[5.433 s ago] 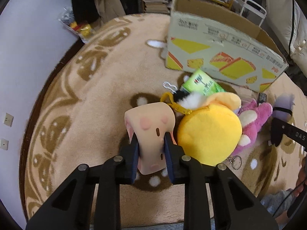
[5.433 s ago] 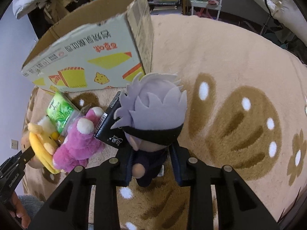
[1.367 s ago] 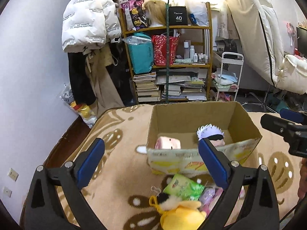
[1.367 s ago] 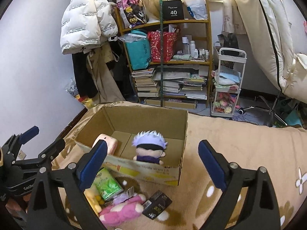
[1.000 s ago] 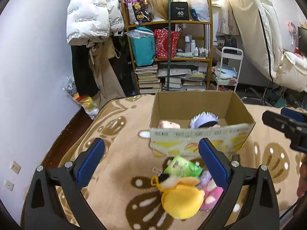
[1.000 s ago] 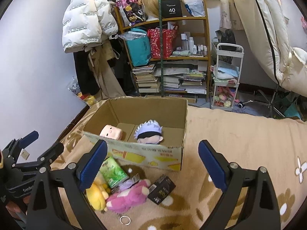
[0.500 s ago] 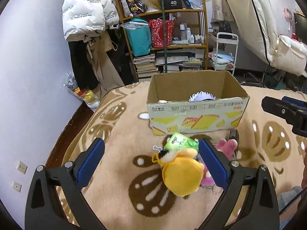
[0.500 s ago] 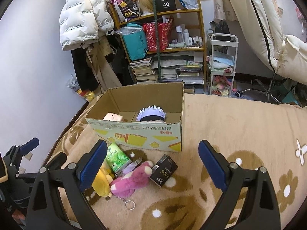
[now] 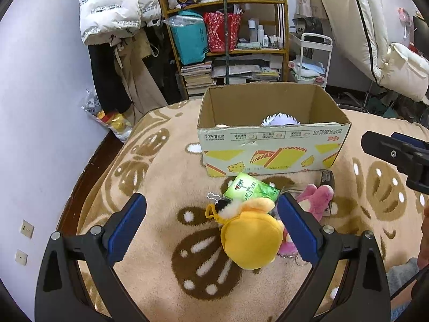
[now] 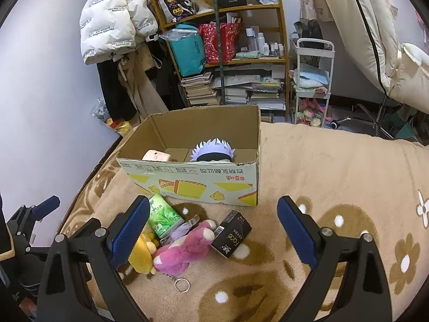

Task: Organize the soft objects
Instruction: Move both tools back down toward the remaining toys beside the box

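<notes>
A cardboard box [image 9: 273,150] [image 10: 198,179] stands open on the carpet. Inside it sit a pale pink plush [image 10: 156,156] and a white-haired doll [image 10: 213,150] [image 9: 280,120]. In front of the box lie a yellow plush [image 9: 250,237] [image 10: 140,253], a pink plush [image 10: 186,249] [image 9: 315,201], a green packet [image 9: 249,189] [image 10: 162,217] and a black carton [image 10: 232,234]. My left gripper [image 9: 211,226] is open above the yellow plush, holding nothing. My right gripper [image 10: 213,233] is open over the pink plush and black carton, also with nothing in it.
A beige patterned carpet [image 10: 335,177] covers the floor. Behind the box stand a cluttered shelf [image 10: 228,53], stacked books [image 10: 203,88], hanging coats [image 10: 115,18] and a white cart [image 10: 313,80]. A keyring [image 10: 182,285] lies by the pink plush. A wall [image 9: 40,107] runs along the left.
Both grippers let go of the pink plush and the doll into the box, opened wide, and have drawn back and down toward the pile in front of the box.
</notes>
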`<state>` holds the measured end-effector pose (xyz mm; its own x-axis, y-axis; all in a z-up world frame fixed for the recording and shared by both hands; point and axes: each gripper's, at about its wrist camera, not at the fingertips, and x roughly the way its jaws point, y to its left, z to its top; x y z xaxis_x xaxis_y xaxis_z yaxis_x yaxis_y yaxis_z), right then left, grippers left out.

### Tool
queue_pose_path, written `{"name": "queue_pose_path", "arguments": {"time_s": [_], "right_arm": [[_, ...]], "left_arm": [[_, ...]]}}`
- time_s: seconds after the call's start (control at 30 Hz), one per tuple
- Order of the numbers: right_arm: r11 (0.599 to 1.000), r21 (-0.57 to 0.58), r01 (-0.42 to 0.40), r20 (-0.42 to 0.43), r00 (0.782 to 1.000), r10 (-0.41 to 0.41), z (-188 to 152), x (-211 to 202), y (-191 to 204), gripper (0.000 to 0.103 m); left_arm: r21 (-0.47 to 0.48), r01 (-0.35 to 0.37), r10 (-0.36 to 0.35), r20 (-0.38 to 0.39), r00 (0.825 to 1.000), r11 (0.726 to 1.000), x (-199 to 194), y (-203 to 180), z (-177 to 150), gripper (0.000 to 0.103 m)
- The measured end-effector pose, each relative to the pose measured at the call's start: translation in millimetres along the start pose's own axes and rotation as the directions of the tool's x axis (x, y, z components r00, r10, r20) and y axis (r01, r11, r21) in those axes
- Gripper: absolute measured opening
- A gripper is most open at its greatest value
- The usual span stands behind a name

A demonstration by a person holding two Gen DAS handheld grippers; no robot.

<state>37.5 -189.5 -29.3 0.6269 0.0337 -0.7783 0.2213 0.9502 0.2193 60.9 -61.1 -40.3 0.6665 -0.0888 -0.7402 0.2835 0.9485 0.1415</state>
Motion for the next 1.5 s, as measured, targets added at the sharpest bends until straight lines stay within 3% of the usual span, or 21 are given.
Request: {"name": "queue_pose_path", "arguments": {"time_s": [0.63,1.03,1.5], "right_arm": [[1.0,0.0,0.002,-0.071,0.997,-0.002,-3,29,2,0.1],[1.0,0.03,-0.01,-0.194,0.981,0.015,-16,68,2,0.1],[0.997,0.067,-0.031,-0.295,0.954,0.049,-27,92,-1,0.098]], "left_arm": [[0.037,0.032,-0.028,-0.109,0.994,0.999,31,-10,-8,0.097],[0.04,0.085,-0.073,-0.25,0.966,0.996,66,-25,-21,0.097],[-0.027,0.13,-0.132,-0.319,0.939,0.991,85,-24,-25,0.097]]}}
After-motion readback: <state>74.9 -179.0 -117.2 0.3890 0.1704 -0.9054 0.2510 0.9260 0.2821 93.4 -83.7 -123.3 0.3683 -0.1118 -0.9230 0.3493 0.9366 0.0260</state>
